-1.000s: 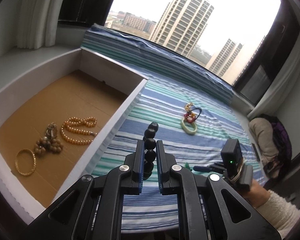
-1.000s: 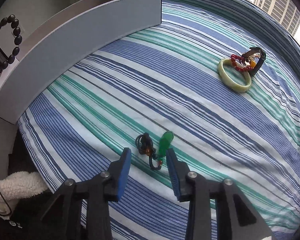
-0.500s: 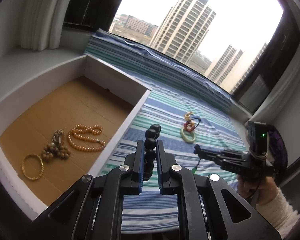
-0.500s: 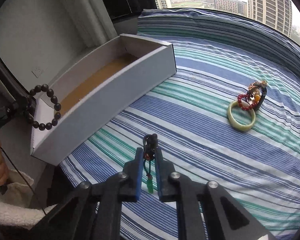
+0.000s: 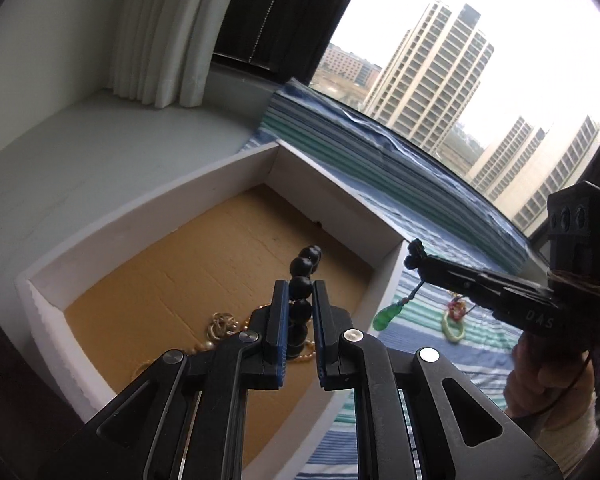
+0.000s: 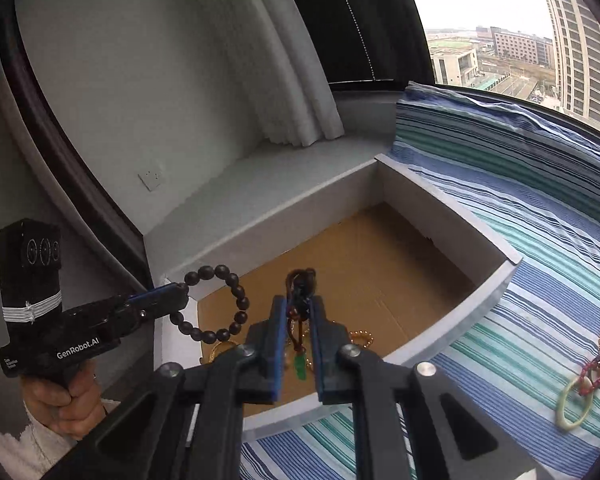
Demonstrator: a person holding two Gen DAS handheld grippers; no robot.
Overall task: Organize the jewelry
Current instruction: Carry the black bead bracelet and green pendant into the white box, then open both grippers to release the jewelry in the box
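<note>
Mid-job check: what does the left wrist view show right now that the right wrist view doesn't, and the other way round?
Left wrist only: the right hand-held gripper side-on, with the green pendant dangling from its cord by the white box rim.

Right wrist only: the black bead bracelet as a full loop hanging from the left hand-held gripper, and a wall socket.

Both: the cardboard-lined box with gold pieces inside, the striped cloth, and the pale green bangle left on it beside a small tangle of jewelry.
</note>
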